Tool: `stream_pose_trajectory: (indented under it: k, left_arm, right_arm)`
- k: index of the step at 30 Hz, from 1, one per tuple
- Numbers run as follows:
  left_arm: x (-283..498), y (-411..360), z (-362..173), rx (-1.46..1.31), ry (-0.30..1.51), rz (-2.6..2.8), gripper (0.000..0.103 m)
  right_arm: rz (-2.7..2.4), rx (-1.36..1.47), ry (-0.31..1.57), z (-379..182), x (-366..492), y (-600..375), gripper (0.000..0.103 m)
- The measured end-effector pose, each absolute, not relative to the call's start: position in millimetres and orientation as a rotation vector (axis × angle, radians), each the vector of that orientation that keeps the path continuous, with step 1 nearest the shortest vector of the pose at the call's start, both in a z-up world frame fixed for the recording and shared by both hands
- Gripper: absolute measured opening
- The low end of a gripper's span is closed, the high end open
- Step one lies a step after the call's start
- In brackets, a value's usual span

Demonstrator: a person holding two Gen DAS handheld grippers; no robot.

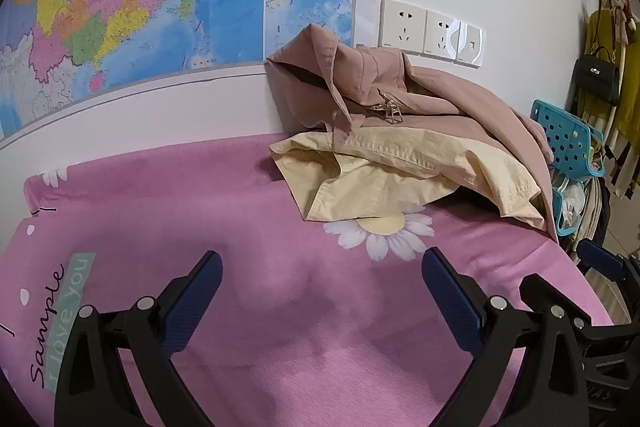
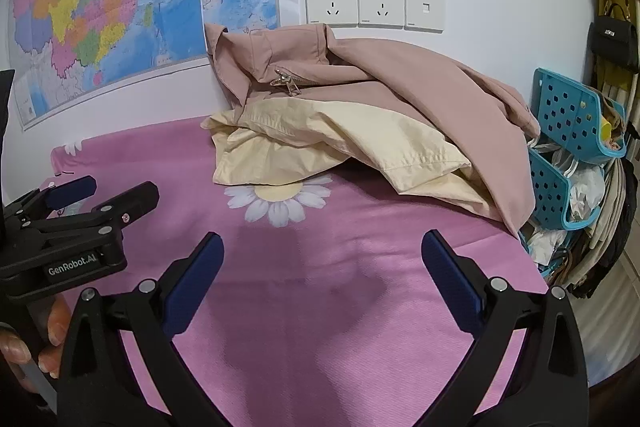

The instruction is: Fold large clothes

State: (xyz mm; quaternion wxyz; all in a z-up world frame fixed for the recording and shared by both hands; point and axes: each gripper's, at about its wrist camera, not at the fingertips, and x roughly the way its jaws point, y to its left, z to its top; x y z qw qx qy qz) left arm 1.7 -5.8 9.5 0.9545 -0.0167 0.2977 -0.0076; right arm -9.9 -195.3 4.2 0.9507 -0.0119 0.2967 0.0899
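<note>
Black arms of the left gripper [image 1: 322, 261] are spreading wide over the pink bedsheet [image 1: 280, 347], their blue pads gaping with nothing between them. Beside it, the right gripper [image 2: 322, 243] is hanging released in the same way, empty above the same sheet, while a hand [image 2: 24, 343] is showing at the lower left of the right wrist view.

Well ahead of both, a dusty-pink jacket [image 1: 440, 87] is slumping crumpled against the white wall, its metal zipper pull [image 2: 286, 81] dangling at the front. A pale yellow garment [image 2: 340, 139] is lying partly beneath it, overlapping a printed daisy [image 2: 280, 201]. Behind, a wall map [image 1: 120, 7] and sockets [image 2: 356, 3] are showing, with turquoise baskets [image 2: 568, 115] standing just off to the right.
</note>
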Motion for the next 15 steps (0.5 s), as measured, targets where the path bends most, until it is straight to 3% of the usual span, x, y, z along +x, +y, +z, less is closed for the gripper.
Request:
stream_pose_trajectory:
  k: [15]
  left_arm:
    - [-1.6,-6.7,9.4,-0.028,0.596,-0.02,0.096]
  right_arm:
    - [0.176,-0.029,0.59,5.3,-14.1,-196.5,0.097]
